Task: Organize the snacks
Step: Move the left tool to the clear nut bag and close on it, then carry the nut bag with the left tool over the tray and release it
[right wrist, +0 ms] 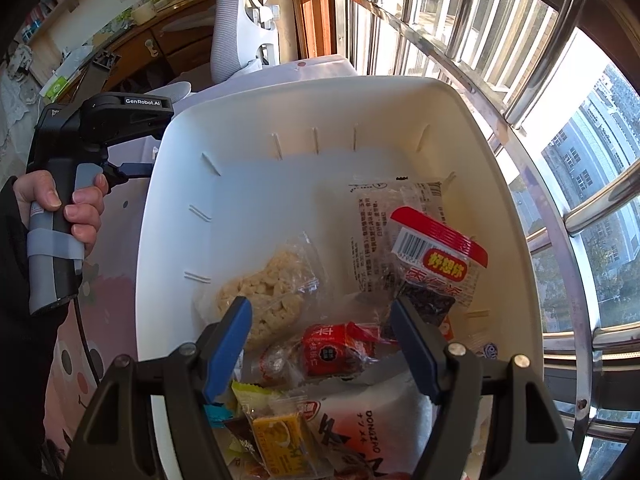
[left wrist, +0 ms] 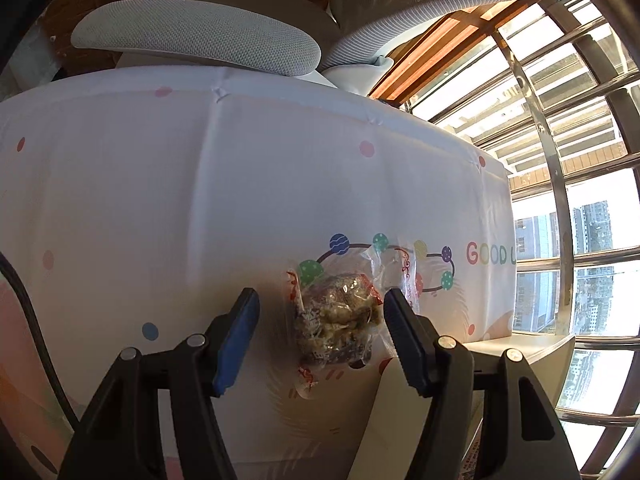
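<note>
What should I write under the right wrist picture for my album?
Open tongs hover above a white plastic bin of wrapped snacks, with a small red packet between the blue pads.

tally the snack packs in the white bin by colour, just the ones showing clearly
clear: 1, rice crisp pack
white with black print: 1, printed pack
red: 2, barcode pack and small red pack
yellow: 1, yellow pack
white: 1, DONGZAO bag
total: 6, half-hidden small wrappers left out
</note>
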### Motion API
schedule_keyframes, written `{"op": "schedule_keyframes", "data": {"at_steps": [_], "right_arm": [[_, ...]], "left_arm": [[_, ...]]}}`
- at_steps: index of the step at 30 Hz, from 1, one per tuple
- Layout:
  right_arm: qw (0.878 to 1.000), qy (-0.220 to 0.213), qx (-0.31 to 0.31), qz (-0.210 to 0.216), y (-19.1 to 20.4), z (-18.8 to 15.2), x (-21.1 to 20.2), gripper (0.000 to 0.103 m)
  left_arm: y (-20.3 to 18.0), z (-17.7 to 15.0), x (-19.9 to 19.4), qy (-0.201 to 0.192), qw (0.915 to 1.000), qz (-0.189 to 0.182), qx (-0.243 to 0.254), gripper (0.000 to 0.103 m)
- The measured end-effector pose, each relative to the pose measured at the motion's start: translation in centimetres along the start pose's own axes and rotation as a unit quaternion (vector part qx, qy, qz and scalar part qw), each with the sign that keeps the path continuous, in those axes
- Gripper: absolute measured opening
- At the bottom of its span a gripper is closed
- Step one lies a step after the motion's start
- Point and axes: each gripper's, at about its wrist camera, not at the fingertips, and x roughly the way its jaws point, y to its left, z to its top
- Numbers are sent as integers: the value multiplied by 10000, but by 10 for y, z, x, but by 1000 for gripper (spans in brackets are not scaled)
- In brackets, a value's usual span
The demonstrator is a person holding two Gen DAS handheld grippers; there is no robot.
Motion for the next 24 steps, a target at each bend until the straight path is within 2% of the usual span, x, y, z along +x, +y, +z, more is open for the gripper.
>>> {"op": "schedule_keyframes", "data": {"at_steps": [9,14,18,24], "right_arm": [[10000,4,1,-7,2,0,-3,73],[10000,-9,51,-53,-3,0,-5,73],[9999,-9,95,-45,-5,0,-7,73],[10000,-16,97,-17,-5,-2,-11,73]], "left_arm": [[-7,-1,6,77,9999,49,47,59],[-7,-2,5,48,9998,169,57,47],[-3,-2,4,77,9999,116,-48,46],[3,-6,-1,61,9995,272,-142,46]]}}
